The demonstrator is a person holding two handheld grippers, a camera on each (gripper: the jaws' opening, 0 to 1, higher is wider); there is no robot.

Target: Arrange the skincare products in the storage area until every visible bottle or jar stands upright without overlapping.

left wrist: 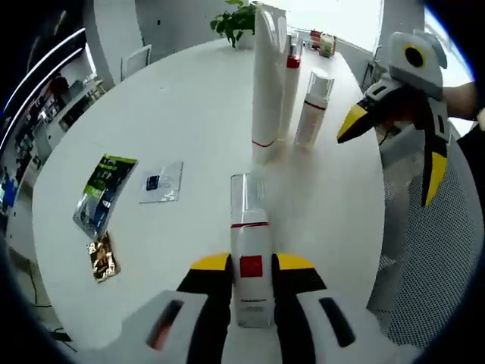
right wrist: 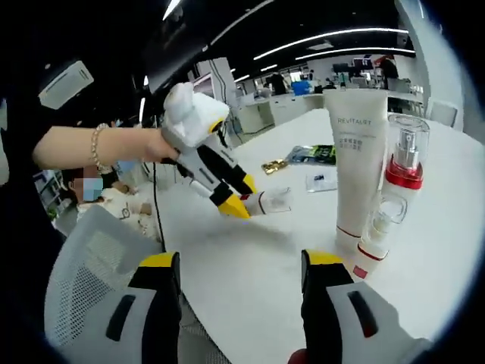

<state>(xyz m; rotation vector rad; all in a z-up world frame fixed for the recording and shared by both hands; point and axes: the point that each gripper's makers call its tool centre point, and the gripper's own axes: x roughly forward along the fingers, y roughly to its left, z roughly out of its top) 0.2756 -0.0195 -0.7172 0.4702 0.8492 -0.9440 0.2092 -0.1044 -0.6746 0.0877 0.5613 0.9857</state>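
Judged as partly done: standing upright already in the upper middle of the left gripper view, close together on the white table (left wrist: 189, 114), are three products, namely one tall white tube (left wrist: 267, 83), one slim bottle with a red collar (left wrist: 291, 83) and one small pump bottle (left wrist: 312, 106). Still left to place, it seems, is one bottle with a clear cap (left wrist: 250, 258), clamped between the jaws of the left gripper (left wrist: 251, 264) at the bottom centre of that view and held above the table, a little apart from the standing group. In the right gripper view seen at centre left, cap pointing right. Open and holding nothing is the right gripper (right wrist: 241, 262), with jaws wide apart at the bottom of its own view. Counted also at the left of the left gripper view: three flat packets, one green (left wrist: 104, 189), one clear (left wrist: 161, 183), one golden (left wrist: 101, 256). Further back, one potted plant (left wrist: 236, 23) and some small jars, too blurred to count.
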